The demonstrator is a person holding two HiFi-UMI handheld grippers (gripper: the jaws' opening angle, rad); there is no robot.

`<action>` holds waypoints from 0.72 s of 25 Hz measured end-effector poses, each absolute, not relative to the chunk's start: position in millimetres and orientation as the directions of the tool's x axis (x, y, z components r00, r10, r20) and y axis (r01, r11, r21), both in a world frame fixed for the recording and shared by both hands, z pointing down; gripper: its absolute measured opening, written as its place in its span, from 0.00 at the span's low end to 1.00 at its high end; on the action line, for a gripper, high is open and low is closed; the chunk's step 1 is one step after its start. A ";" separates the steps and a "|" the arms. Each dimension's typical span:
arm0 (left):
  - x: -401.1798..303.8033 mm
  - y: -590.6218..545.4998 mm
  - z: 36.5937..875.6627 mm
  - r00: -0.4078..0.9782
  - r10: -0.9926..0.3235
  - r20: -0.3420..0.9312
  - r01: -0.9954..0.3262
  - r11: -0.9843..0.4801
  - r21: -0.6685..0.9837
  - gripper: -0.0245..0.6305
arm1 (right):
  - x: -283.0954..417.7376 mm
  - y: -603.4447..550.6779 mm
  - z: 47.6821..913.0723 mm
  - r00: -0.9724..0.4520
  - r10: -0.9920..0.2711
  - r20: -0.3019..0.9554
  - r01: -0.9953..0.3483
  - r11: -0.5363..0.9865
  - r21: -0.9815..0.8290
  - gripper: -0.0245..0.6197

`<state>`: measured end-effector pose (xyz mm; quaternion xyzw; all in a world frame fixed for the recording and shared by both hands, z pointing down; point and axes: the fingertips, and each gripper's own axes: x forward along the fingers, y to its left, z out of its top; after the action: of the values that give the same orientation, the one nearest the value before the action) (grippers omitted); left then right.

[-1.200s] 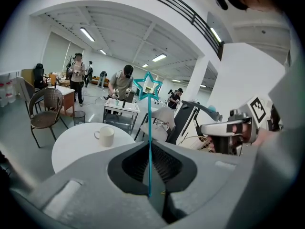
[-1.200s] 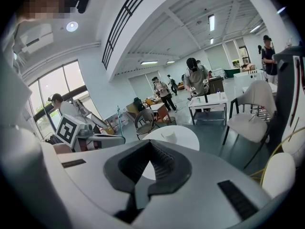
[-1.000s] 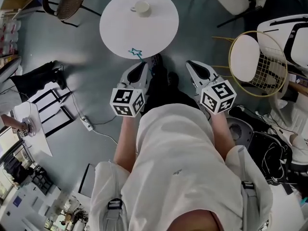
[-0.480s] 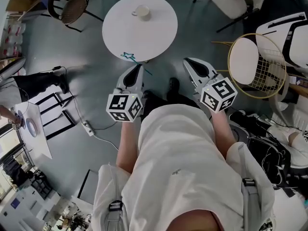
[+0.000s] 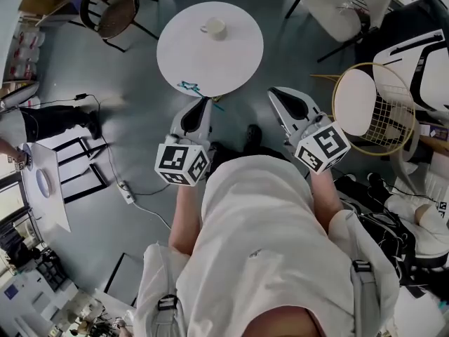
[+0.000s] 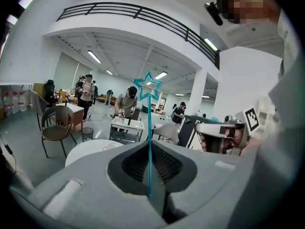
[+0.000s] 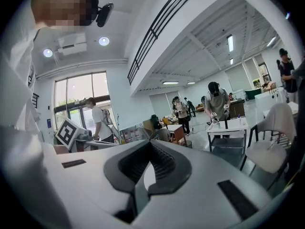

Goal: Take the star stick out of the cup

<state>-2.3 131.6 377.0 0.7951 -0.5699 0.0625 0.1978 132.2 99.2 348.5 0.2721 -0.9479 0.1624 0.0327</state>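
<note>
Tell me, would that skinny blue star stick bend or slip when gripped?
Probably light and slightly bendy: the star stick is very thin. It might swivel or slip, since the left tongs pinch only its lower end, with the star well above.

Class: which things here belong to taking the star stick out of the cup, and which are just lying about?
Job: star stick, held in the shut left hand-held gripper; cup on the round table.
Lying about: wicker chair, wire chair, power strip.
</note>
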 end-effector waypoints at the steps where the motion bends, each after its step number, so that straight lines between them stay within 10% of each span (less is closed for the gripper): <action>1: -3.7 132.4 375.9 0.342 -0.882 0.324 -0.931 -0.272 0.244 0.07 | 130.8 99.9 348.2 -0.848 -0.507 0.154 -0.529 0.796 -0.294 0.05; 18: -2.6 143.9 377.6 0.358 -0.873 0.332 -0.927 -0.288 0.241 0.07 | 130.2 115.7 353.0 -0.843 -0.505 0.187 -0.539 0.796 -0.276 0.05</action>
<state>-2.6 143.9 377.6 0.7997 -0.5626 0.0678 0.1986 130.2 115.7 353.0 0.2757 -0.9462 0.1611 0.0521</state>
